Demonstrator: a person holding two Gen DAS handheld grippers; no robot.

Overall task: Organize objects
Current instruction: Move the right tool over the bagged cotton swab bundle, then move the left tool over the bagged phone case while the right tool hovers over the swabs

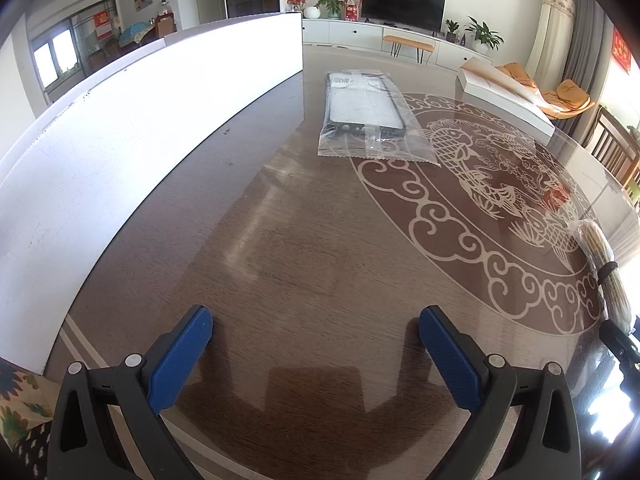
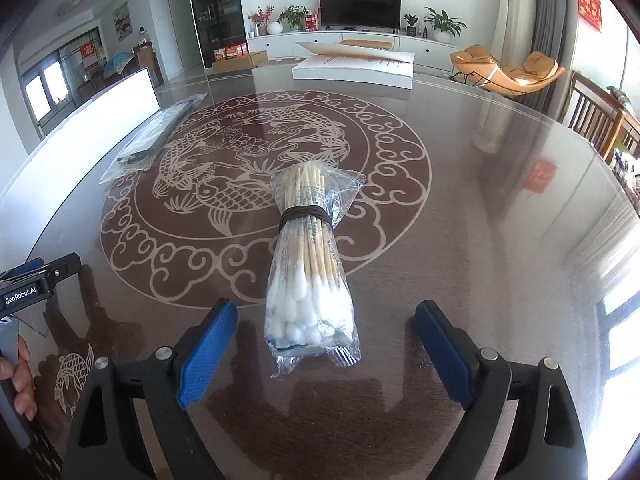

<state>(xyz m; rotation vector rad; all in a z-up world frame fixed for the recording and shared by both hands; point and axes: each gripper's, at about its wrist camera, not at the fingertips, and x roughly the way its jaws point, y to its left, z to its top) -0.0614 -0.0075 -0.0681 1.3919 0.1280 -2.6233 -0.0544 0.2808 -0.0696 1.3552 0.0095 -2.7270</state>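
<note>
Right gripper (image 2: 324, 344): jaws wide, straddling bagged cotton swabs (image 2: 310, 264) untouched on surface (image 2: 480, 240). Left gripper (image 1: 316, 344): jaws wide, empty.

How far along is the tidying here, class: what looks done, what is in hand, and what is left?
Done: nothing visibly; the open white box shows no items from here. In hand: the right gripper stands open around the cotton swab bundle, pads not touching it. The left gripper is open and empty. Left: the swabs and the bagged phone case both lie loose on the table.
</note>
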